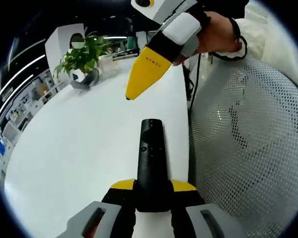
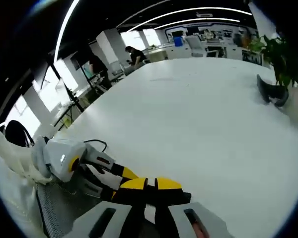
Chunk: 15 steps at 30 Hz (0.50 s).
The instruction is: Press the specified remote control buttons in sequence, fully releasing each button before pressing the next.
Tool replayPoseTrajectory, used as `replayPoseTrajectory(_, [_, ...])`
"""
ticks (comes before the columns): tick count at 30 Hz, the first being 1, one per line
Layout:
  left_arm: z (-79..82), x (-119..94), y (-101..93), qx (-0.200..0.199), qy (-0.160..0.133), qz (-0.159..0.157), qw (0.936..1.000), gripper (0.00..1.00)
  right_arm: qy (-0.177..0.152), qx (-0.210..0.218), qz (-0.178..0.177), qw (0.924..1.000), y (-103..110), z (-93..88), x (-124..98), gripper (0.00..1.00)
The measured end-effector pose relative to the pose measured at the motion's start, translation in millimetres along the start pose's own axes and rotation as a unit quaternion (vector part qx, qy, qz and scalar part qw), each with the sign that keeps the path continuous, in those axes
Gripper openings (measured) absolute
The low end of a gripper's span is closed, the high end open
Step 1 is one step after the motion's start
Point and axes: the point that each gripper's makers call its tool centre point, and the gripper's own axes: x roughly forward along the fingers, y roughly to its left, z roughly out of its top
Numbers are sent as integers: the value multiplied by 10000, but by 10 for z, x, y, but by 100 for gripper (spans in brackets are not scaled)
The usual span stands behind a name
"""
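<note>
Left gripper point(image 1: 152, 191) has its jaws clamped on the near end of a black remote control point(image 1: 151, 158). The remote sticks out forward over the white table point(image 1: 79, 148), near the table's edge, button face up toward the camera; a small round button shows near the far end, other buttons too small to read.

Right gripper point(image 1: 127, 97) comes in from the top of the left gripper view, held by a hand point(image 1: 221, 34) in a white sleeve. Its yellow tips are pressed together into one point, hanging above the table just past the remote's far end, apart from it. In the right gripper view the right gripper point(image 2: 150, 184) also has its tips meeting, nothing between them, and the left gripper point(image 2: 116, 171) sits just beside them at lower left; the remote itself is probably hidden behind the jaws there.

Potted plant point(image 1: 82, 62) at the table's far end. White mesh chair back point(image 1: 248, 148) beside the table edge. Open office behind, a person point(image 2: 135, 55) seated far off.
</note>
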Motion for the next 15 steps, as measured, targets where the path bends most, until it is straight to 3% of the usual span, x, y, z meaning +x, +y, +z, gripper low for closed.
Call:
replayPoseTrajectory(6, [-3, 8, 85, 90, 34, -118, 9999, 24, -260, -235, -409, 9985, -136, 17, -134, 15])
replayPoseTrajectory(15, [-55, -25, 319, 148, 184, -260, 9994, 24, -950, -54, -925, 9912, -373, 139, -345, 28])
